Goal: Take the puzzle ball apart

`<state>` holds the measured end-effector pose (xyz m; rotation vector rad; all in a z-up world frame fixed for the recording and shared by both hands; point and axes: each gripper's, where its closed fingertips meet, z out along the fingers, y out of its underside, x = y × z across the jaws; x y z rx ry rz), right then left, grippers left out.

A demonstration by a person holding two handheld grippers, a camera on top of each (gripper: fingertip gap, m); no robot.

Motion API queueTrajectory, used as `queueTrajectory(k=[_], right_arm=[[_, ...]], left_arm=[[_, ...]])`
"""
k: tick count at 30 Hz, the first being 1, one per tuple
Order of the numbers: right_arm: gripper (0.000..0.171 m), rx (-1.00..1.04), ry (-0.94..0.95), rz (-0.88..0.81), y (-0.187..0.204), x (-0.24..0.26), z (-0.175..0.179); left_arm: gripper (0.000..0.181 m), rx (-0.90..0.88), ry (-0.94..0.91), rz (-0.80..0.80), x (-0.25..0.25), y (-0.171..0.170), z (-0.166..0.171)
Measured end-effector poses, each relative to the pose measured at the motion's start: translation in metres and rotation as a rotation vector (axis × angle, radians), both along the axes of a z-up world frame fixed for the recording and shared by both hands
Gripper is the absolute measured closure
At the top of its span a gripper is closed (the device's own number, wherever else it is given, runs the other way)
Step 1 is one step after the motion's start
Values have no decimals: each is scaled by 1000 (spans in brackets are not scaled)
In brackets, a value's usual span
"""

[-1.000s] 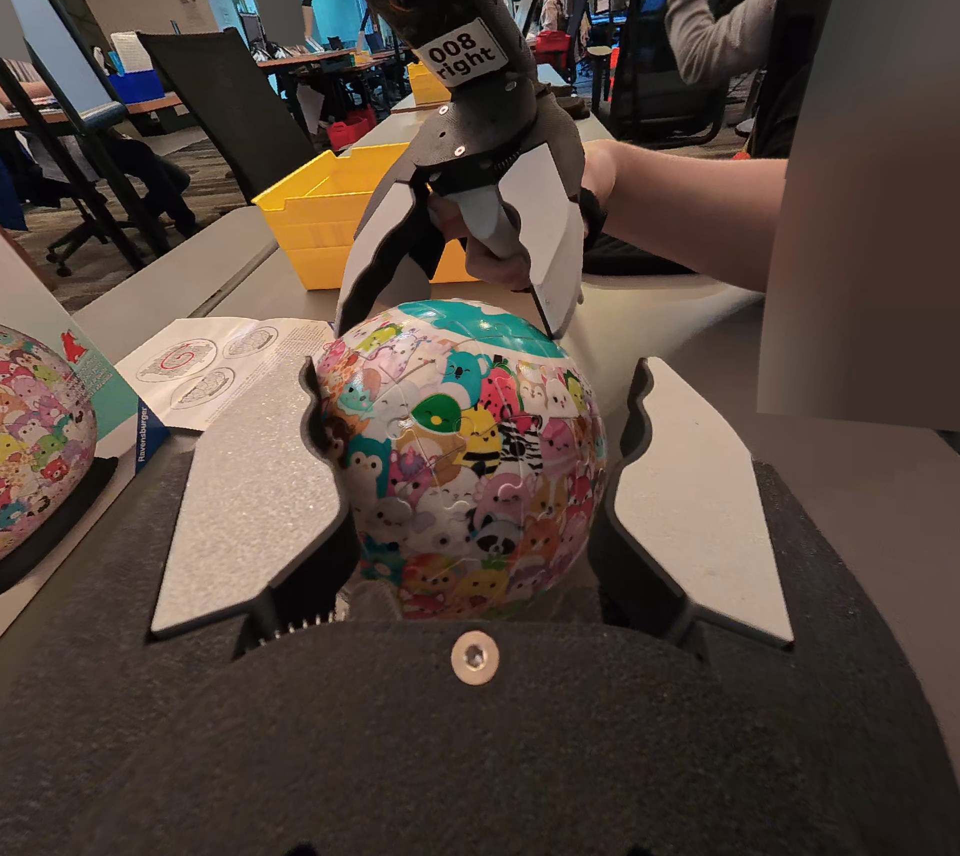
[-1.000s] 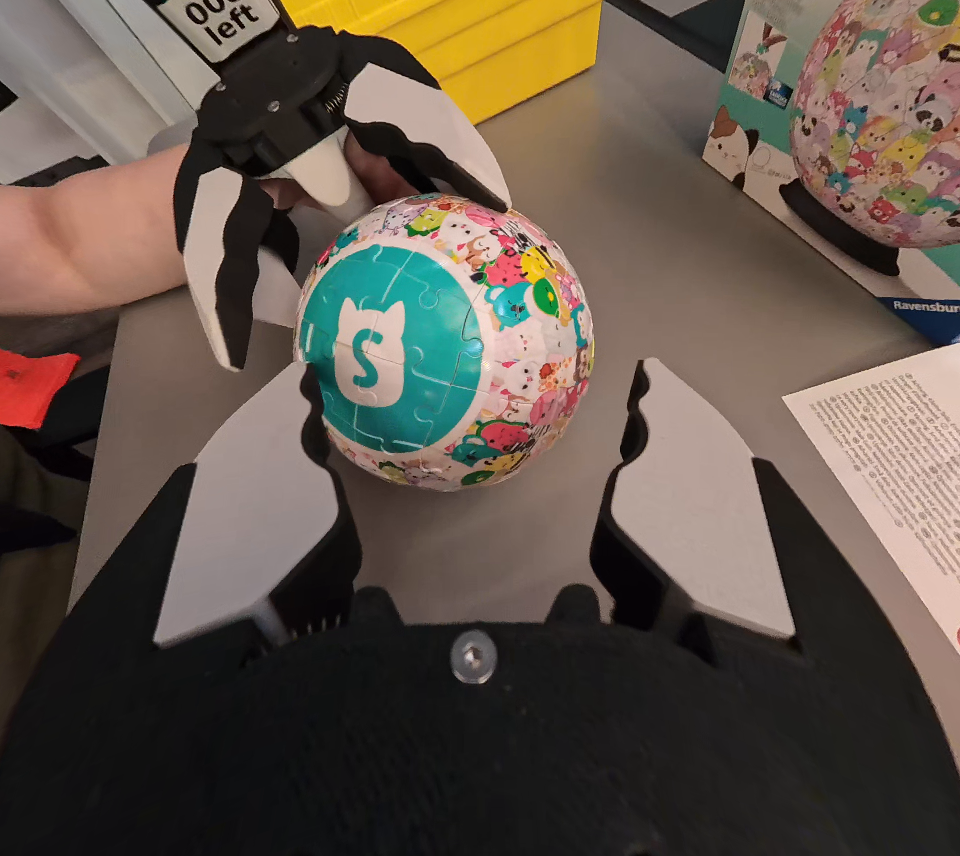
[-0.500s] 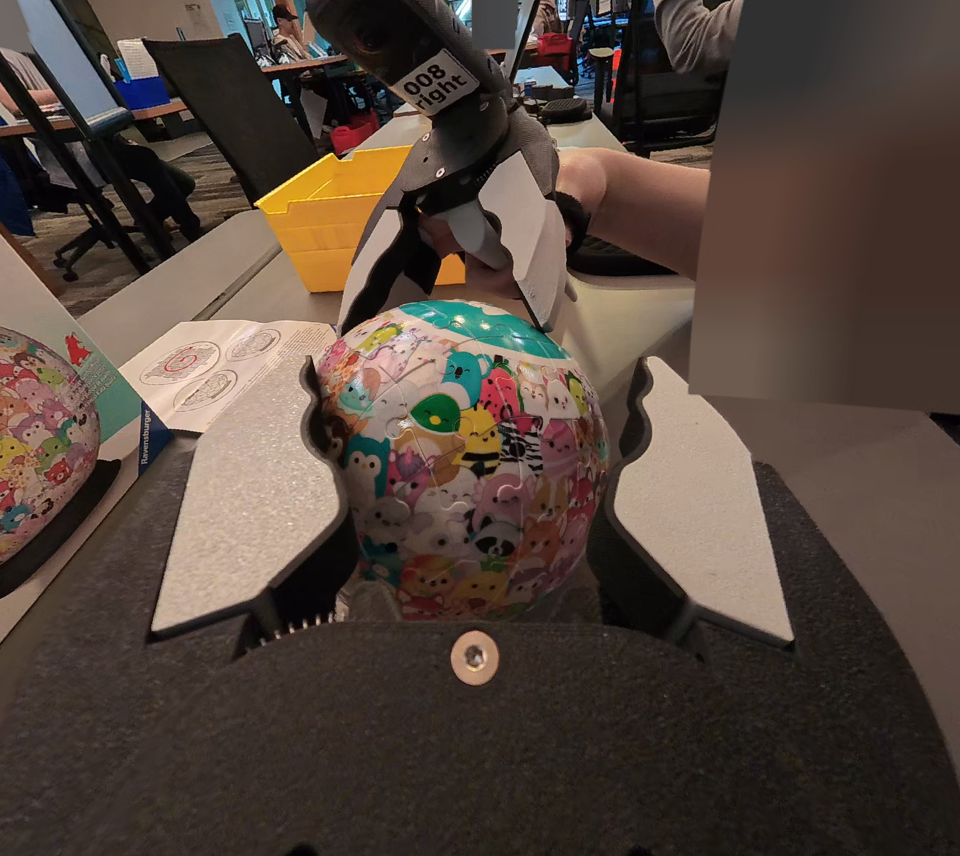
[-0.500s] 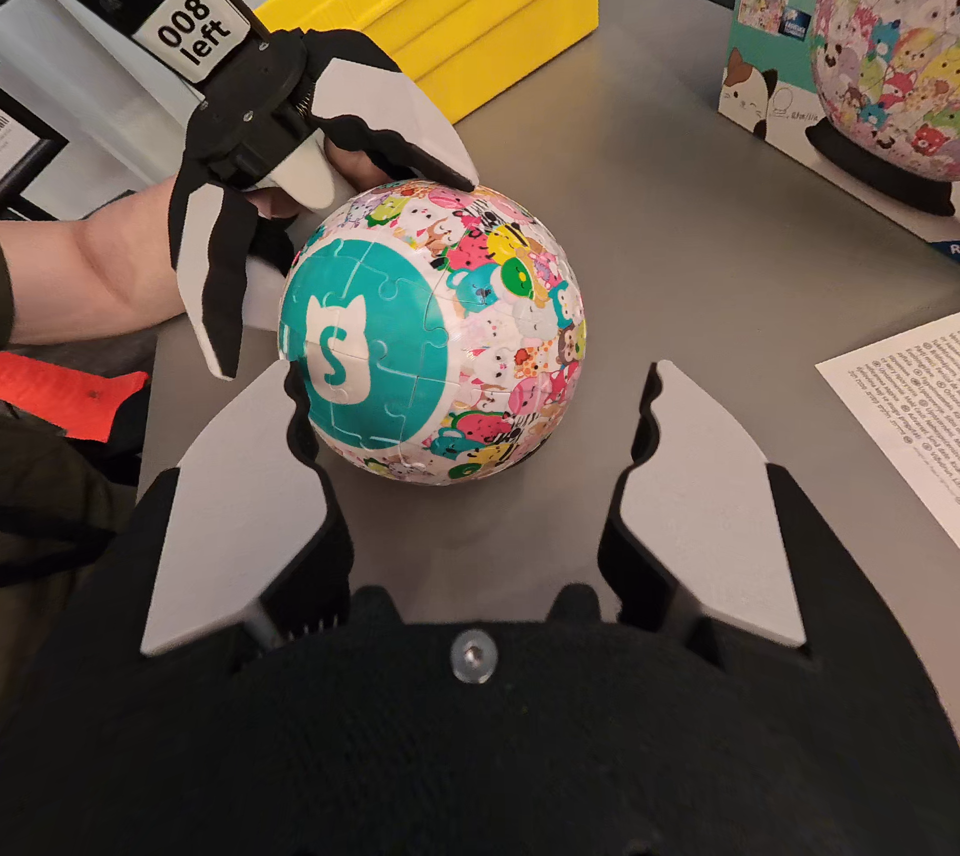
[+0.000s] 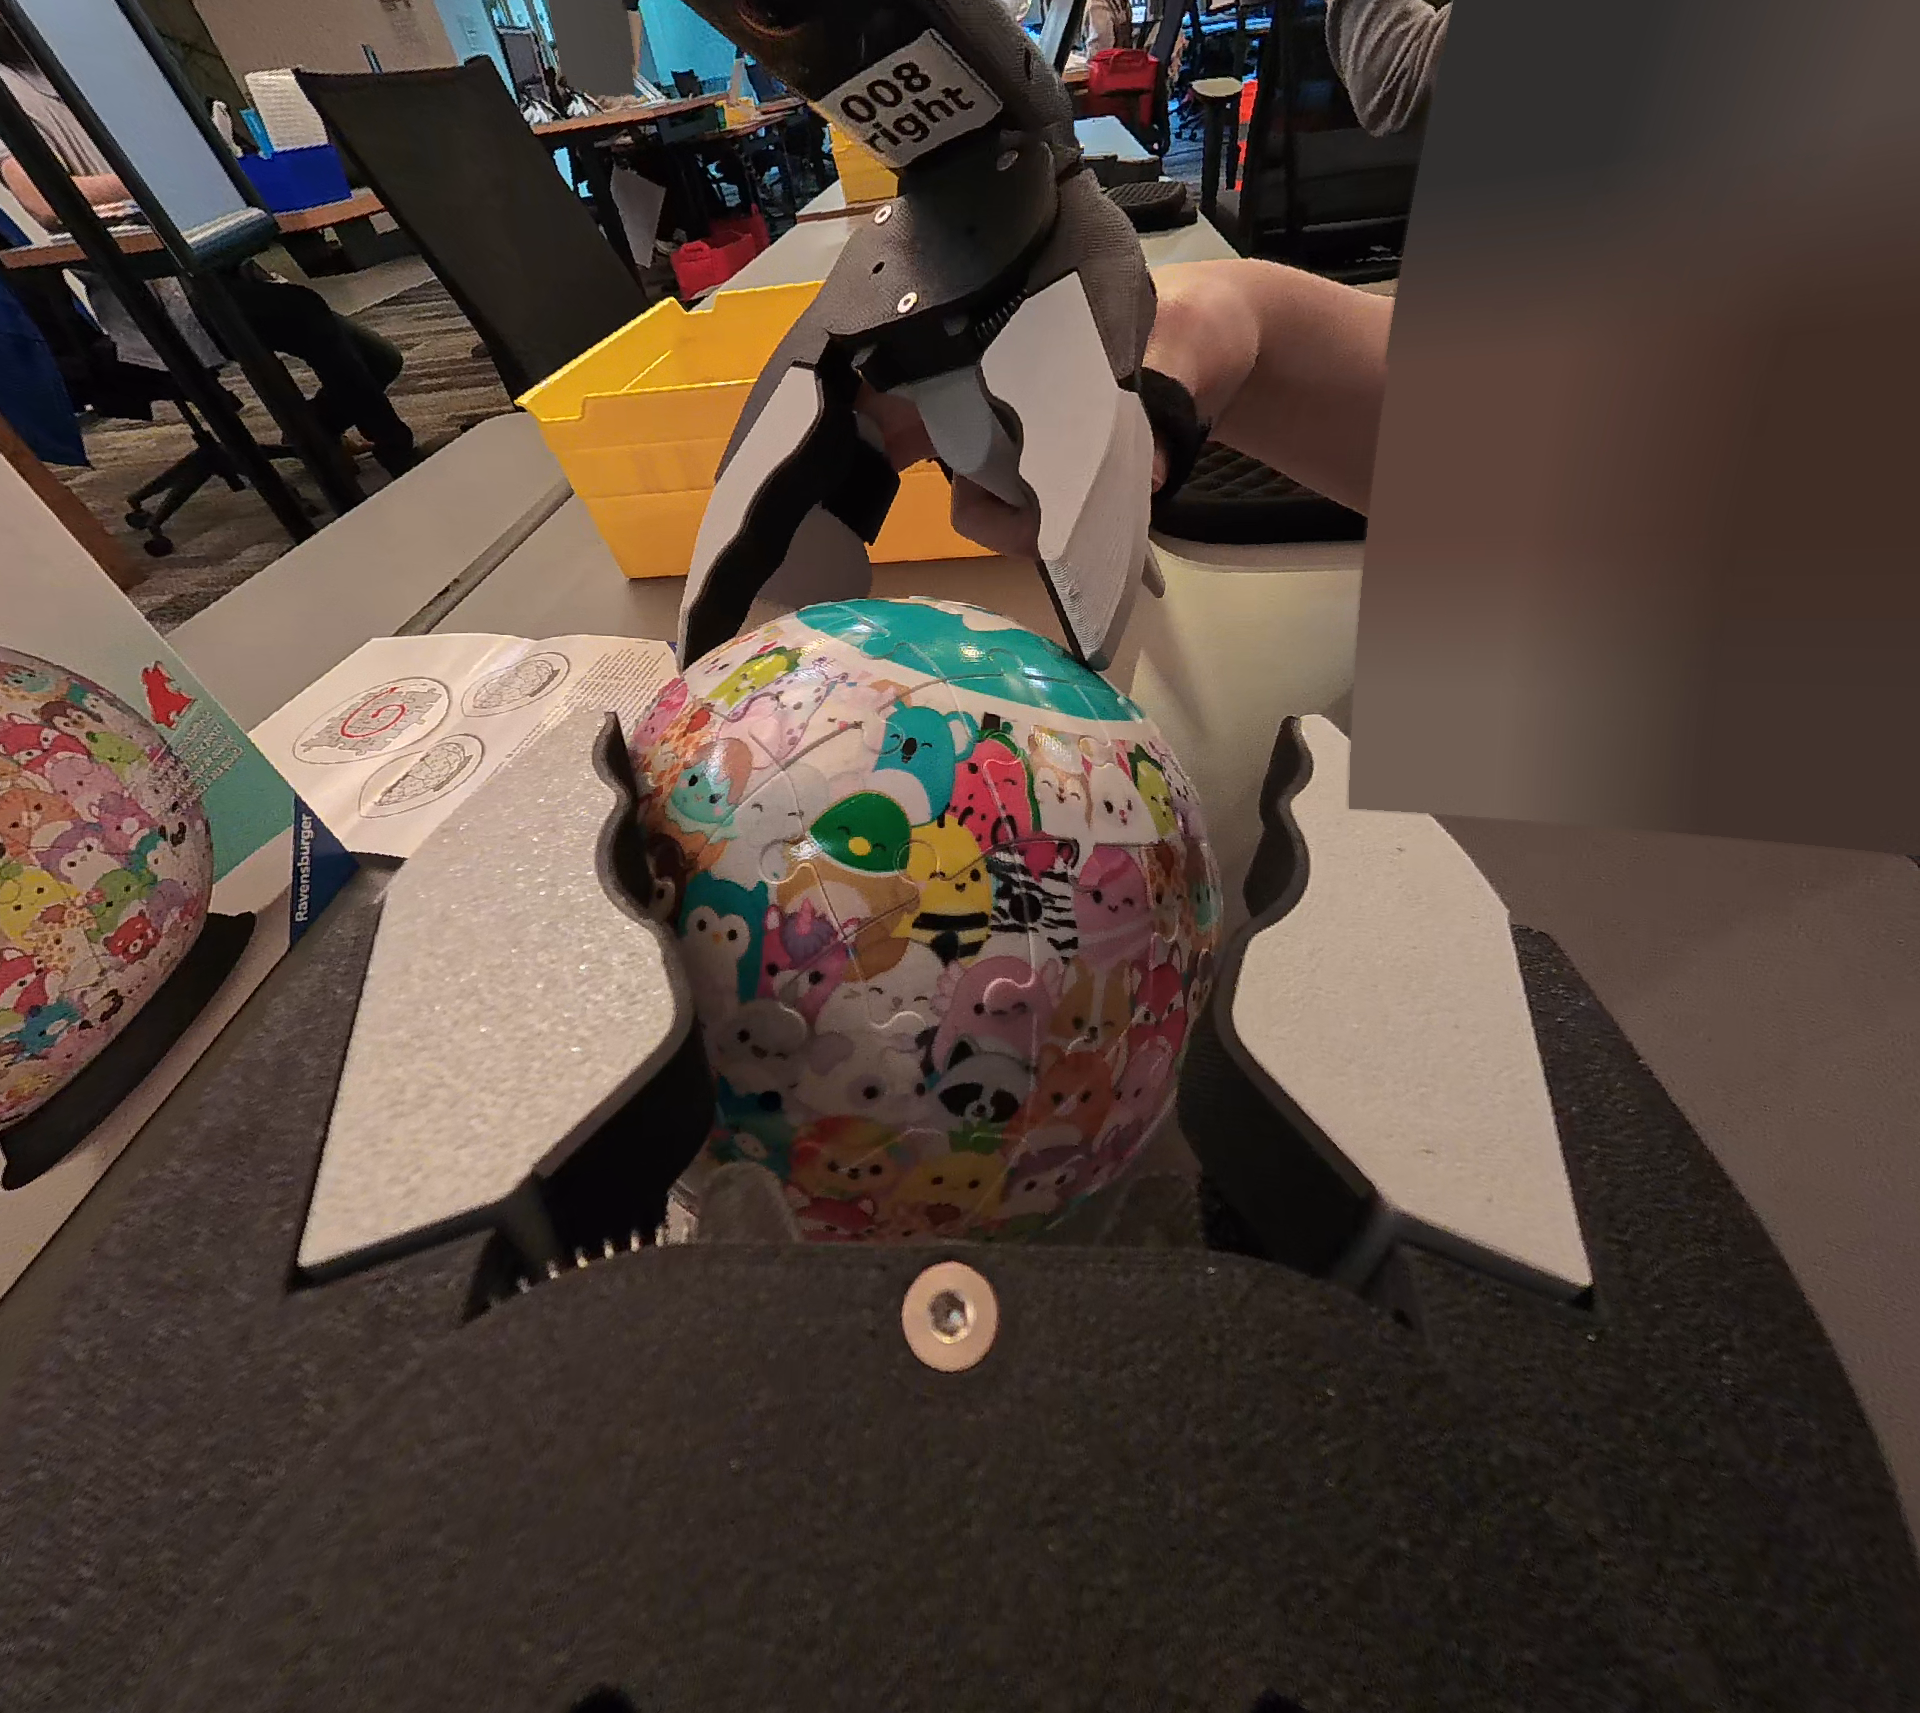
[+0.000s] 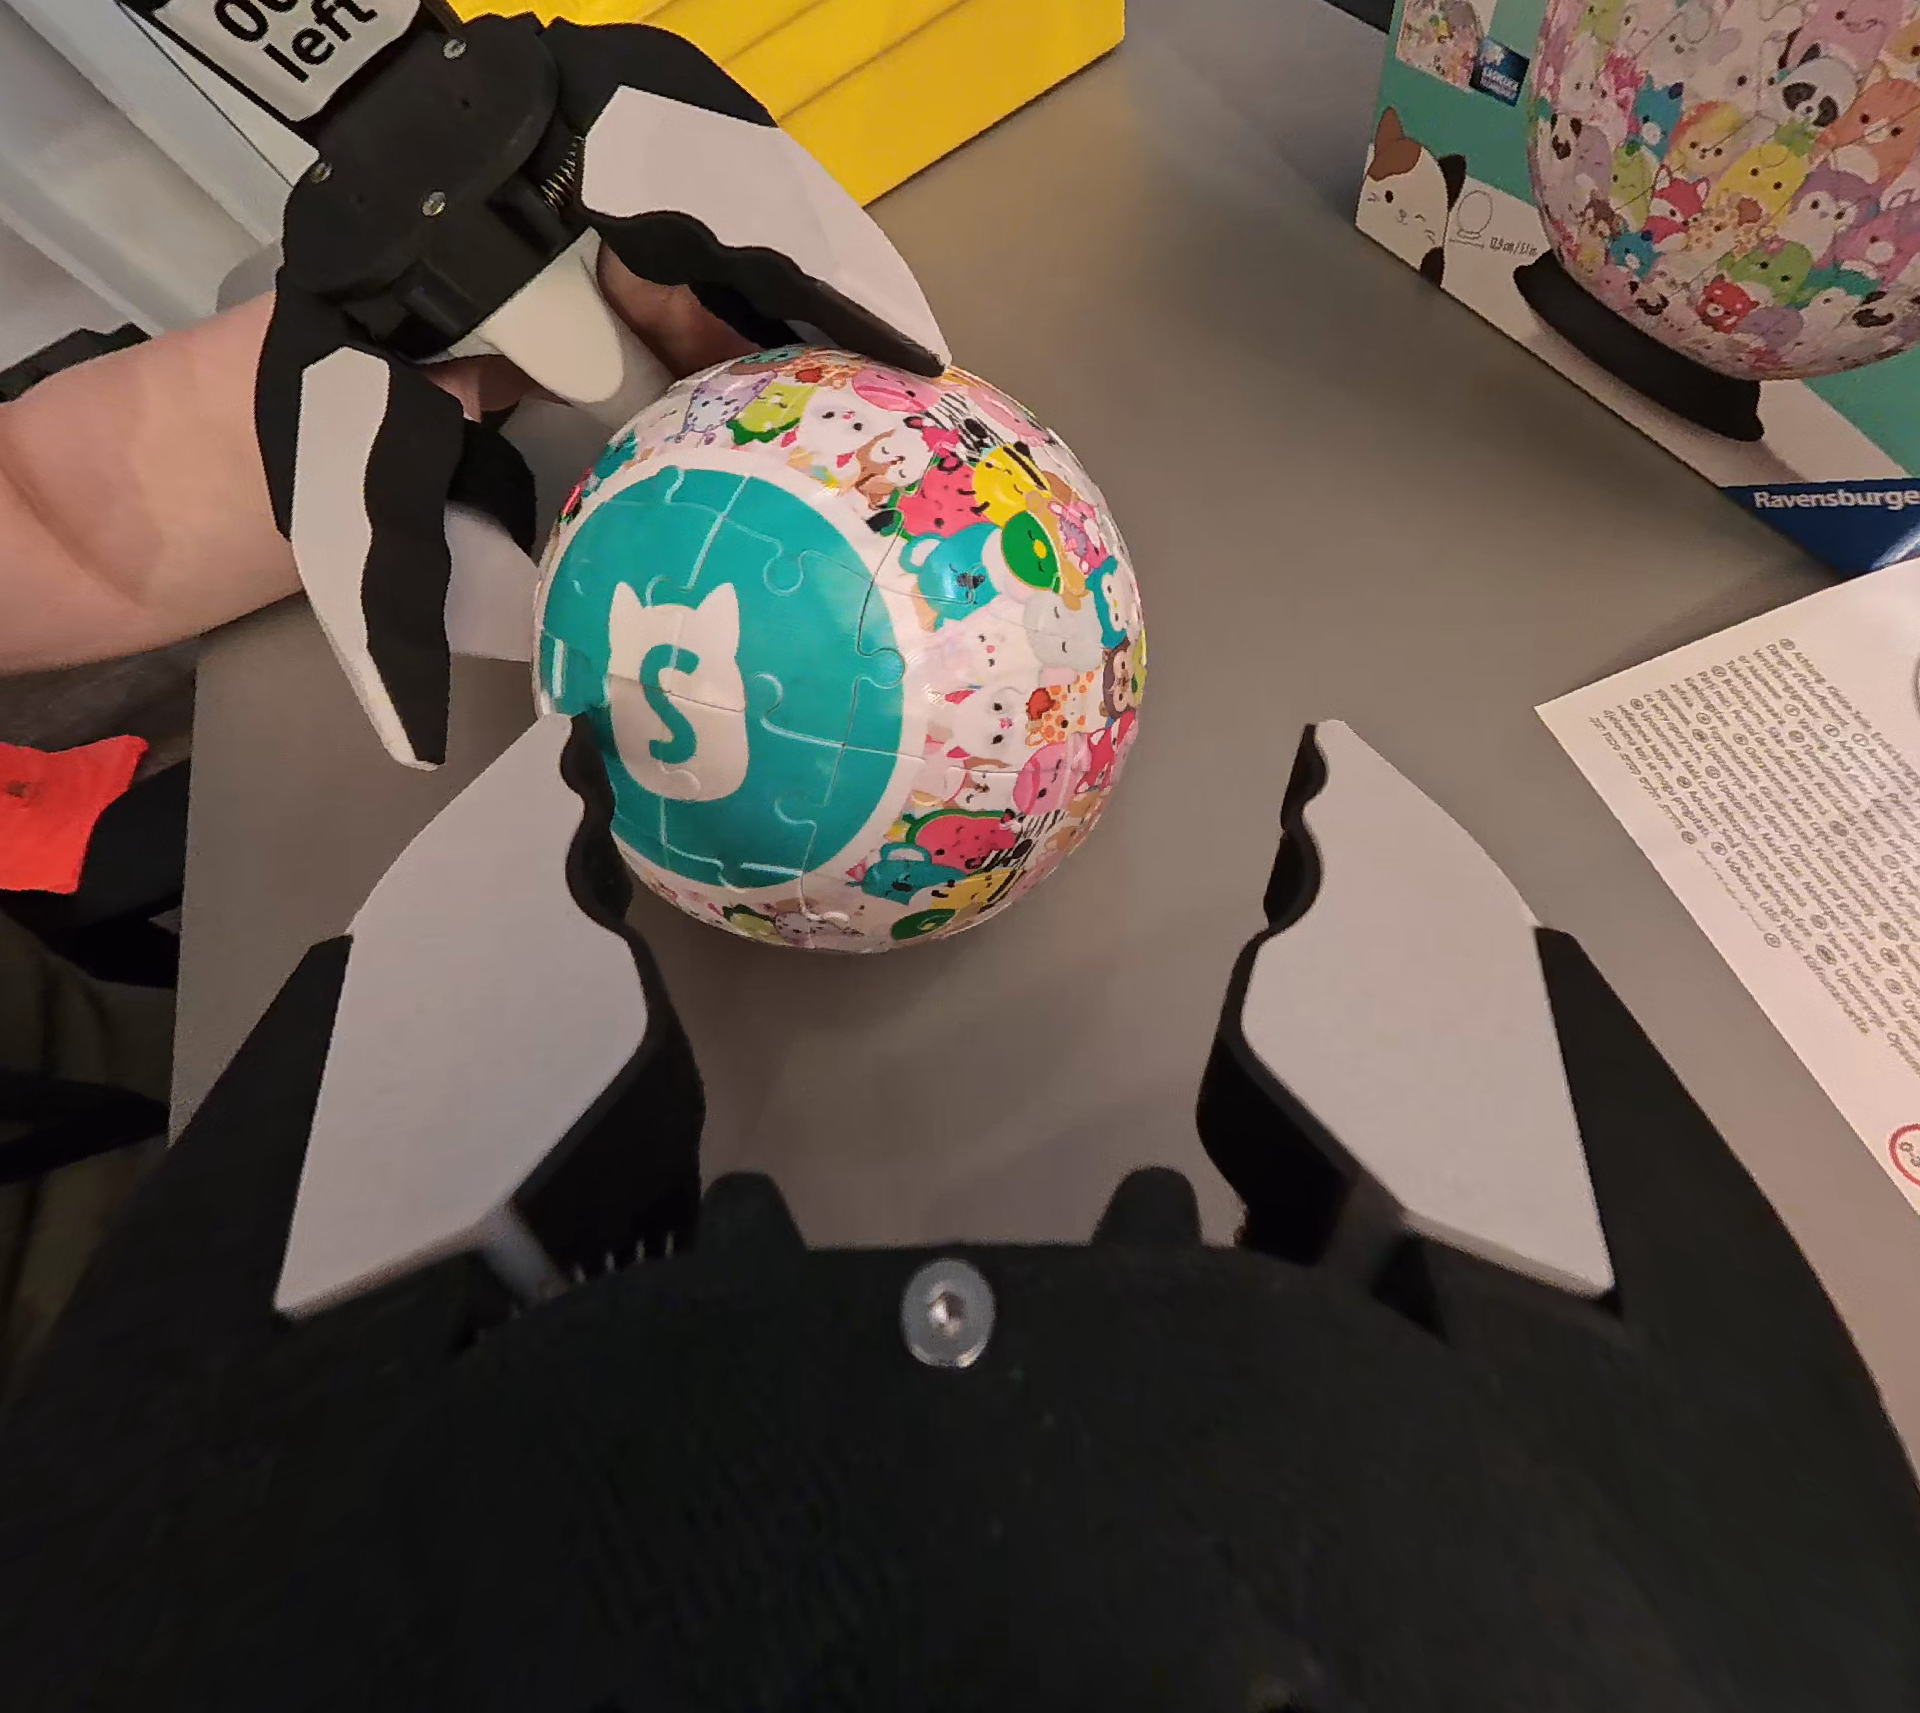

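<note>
The puzzle ball [image 5: 935,915], covered in colourful cartoon animals with a teal cap on top, rests on the grey table [image 6: 1299,468]. My left gripper [image 5: 951,728] is open and straddles the ball at its sides. Its left finger [image 5: 499,988] touches the ball and the right one sits just beside it. My right gripper [image 6: 940,728] is open and hangs over the ball [image 6: 836,645] from above. In the left wrist view the right gripper [image 5: 891,655] has both tips at the rim of the teal cap. The left gripper [image 6: 675,557] also shows in the right wrist view.
A yellow bin [image 5: 665,437] stands behind the ball. The puzzle box [image 6: 1662,136] stands upright at one side, with a printed instruction sheet [image 6: 1766,832] lying near it. A person's forearm [image 5: 1278,364] reaches in behind the right gripper. Office chairs and desks fill the background.
The right gripper has swayed a little above the ball and its tips sit at the teal cap's rim. The ball and the left gripper have stayed in place.
</note>
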<state>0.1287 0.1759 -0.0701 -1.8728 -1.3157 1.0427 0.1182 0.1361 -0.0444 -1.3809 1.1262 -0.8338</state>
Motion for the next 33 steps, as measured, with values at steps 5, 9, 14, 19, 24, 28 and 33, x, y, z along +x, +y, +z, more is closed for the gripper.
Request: queueTrajectory(k=[5, 9, 14, 19, 24, 28, 33], right_arm=[[63, 21, 23, 7, -7, 0, 8], [62, -34, 80, 6, -12, -2, 14], [55, -6, 17, -14, -10, -3, 4], [52, -20, 14, -26, -8, -3, 1], [46, -68, -6, -65, -6, -2, -3], [45, -10, -32, -82, -3, 0, -1], [43, -50, -42, -90, -3, 0, -5]], left_arm=[[69, 2, 9, 0, 0, 0, 0], [70, 18, 32, 3, 0, -1, -1], [70, 17, 33, 3, 0, 0, -1], [71, 16, 32, 4, 0, 0, -1], [70, 12, 26, 8, -1, 1, -1], [69, 8, 20, 7, 0, 0, -1], [66, 14, 26, 10, 1, 1, -2]])
